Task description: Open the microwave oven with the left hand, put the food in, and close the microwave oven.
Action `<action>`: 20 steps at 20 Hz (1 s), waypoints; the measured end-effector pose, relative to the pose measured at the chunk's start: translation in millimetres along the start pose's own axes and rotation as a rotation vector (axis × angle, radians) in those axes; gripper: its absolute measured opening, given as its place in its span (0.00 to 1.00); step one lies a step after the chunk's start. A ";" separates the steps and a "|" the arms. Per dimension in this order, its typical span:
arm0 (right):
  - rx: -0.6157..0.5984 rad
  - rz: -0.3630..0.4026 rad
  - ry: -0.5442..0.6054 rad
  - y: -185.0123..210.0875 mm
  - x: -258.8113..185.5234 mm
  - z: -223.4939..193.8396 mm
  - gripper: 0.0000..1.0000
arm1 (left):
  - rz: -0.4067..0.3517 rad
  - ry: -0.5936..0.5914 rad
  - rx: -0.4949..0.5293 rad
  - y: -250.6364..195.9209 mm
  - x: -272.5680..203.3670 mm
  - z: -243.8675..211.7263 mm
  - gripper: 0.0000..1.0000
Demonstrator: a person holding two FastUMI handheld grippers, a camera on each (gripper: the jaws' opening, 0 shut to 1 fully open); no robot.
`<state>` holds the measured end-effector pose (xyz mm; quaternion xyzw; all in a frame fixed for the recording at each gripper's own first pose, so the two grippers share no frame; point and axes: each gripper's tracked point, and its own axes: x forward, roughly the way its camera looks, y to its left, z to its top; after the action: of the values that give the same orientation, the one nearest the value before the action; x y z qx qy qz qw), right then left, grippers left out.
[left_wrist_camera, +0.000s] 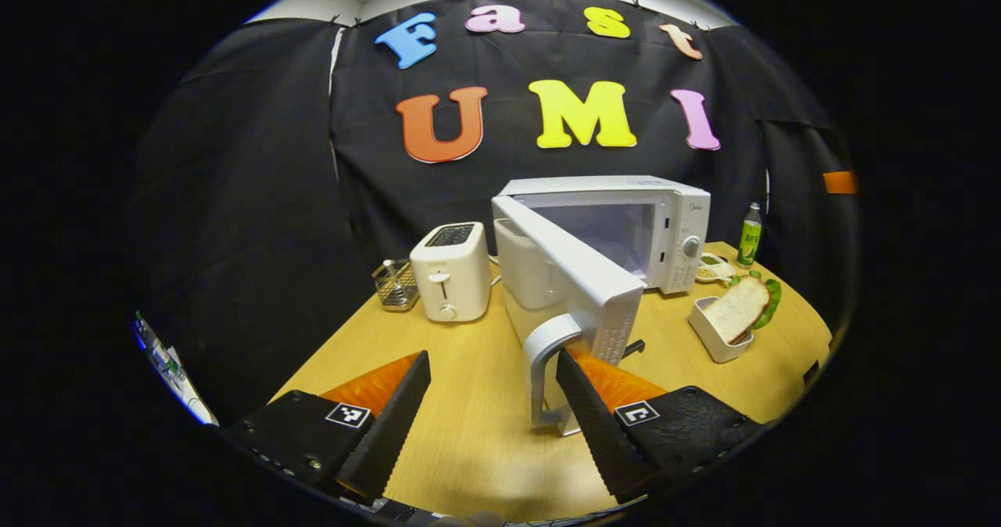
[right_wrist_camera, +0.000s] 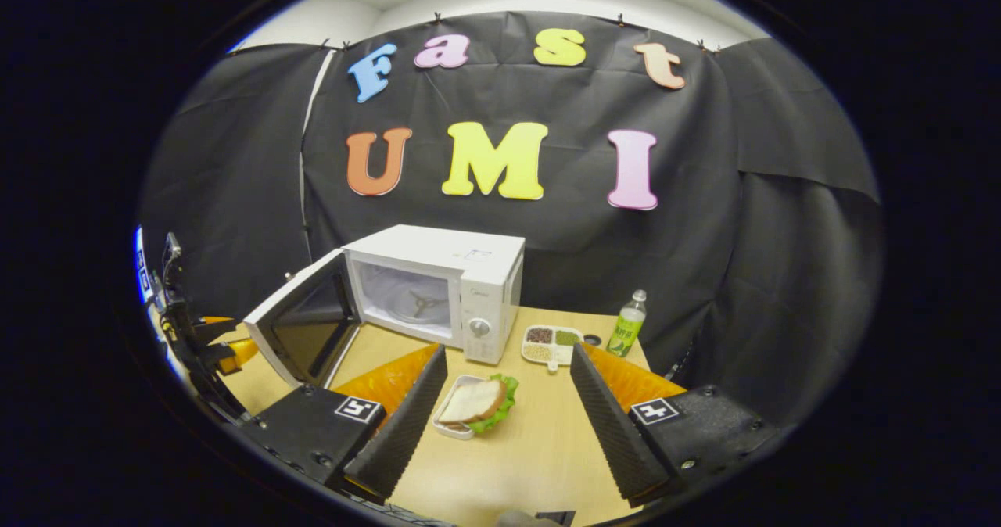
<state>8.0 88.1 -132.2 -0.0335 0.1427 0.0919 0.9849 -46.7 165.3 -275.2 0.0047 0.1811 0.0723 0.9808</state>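
Left gripper view shows me the microwave door swung open, its handle just beside my released left jaws. Right gripper view reveals the turntable inside, and the sandwich, apparently in a tray, between my released right jaws on the tabletop.

The white microwave stands at the back of the bench, door swung wide open. The sandwich lies in a white tray before it.

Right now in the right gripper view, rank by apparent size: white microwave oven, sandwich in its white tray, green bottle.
1. White microwave oven, largest.
2. Sandwich in its white tray.
3. Green bottle, smallest, though it stands farther from the camera than the sandwich, so those two are unsure.
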 end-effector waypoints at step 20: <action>0.263 0.316 0.460 3.6 148.3 -140.1 0.76 | 0.211 -0.060 -0.017 -9.0 -88.1 63.0 0.98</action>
<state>108.6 104.2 -309.0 0.0968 0.3758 0.2146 0.8963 -104.4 144.8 -185.4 0.0178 0.1495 0.1766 0.9727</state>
